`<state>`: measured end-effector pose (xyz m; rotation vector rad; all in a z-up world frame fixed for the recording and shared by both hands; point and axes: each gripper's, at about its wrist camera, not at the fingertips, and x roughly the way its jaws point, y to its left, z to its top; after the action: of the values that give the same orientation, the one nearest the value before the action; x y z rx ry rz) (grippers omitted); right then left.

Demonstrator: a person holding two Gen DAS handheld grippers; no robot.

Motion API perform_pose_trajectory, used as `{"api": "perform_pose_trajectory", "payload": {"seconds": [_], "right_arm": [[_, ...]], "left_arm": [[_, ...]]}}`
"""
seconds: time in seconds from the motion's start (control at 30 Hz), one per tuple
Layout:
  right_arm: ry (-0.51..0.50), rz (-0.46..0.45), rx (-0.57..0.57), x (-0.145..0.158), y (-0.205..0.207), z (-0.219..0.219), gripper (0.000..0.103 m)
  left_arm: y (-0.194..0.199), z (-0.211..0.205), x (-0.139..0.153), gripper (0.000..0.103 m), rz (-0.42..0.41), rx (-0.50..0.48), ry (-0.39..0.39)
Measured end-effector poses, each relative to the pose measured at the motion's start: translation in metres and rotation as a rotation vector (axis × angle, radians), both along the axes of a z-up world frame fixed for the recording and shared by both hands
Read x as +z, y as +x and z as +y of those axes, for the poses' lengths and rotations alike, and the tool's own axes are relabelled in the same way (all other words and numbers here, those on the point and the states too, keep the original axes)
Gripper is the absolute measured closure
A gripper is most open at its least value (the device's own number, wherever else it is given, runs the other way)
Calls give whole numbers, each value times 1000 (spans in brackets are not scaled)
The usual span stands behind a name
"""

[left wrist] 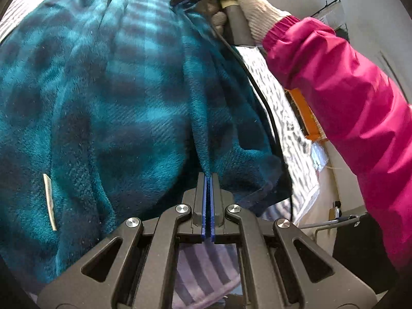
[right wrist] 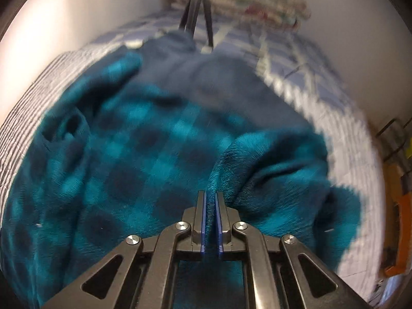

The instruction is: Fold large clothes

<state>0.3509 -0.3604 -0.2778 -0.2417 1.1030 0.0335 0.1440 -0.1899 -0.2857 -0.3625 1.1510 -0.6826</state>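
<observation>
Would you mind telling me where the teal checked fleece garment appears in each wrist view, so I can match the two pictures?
Left wrist view: the teal checked fleece garment fills the left and centre, a fold pinched in the left hand-held gripper.
Right wrist view: it fills the centre and lower frame, a fold in the right hand-held gripper.
Shared landmark: grey-and-white patterned bedding along the garment's right edge.

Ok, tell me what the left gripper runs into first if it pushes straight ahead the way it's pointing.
The left gripper is shut on a ridge of the teal plaid fleece garment. Straight ahead it would meet more of that ridge, probably bunching it; depth beyond is unclear.
</observation>
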Motion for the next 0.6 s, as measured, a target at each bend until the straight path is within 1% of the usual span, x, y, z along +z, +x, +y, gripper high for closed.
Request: {"api": "perform_pose_trajectory", "payload": {"seconds": [0.03, 0.1, 0.13, 0.17, 0.27, 0.33, 0.43, 0.47, 0.53, 0.6], "right_arm": [[14, 10, 5, -5, -1, -1, 90], [34, -4, 5, -2, -6, -4, 86], [63, -2, 0, 3, -9, -7, 79], [100, -9, -8, 15, -15, -11, 76], [135, -67, -10, 53, -39, -21, 75], [179, -88, -15, 77, -60, -29, 75], [235, -99, -27, 110, -109, -39, 74], [259, -103, -28, 120, -136, -42, 74], [284, -102, -41, 126, -181, -46, 71], [306, -73, -54, 120, -227, -50, 71]], "left_arm": [[-1, -2, -1, 103, -2, -5, 9], [-3, -4, 0, 103, -13, -19, 26], [-4, -4, 1, 103, -15, -22, 31], [-5, -5, 3, 103, -16, -27, 30], [-4, -3, 9, 103, -34, -28, 50], [-3, -6, 10, 103, -27, -38, 69], [-4, 4, 9, 103, 0, -42, 60], [-5, 8, 9, 103, 12, -37, 46], [-7, 16, 12, 103, 34, -24, 5], [-9, 23, 18, 103, 30, -11, -21]]}}
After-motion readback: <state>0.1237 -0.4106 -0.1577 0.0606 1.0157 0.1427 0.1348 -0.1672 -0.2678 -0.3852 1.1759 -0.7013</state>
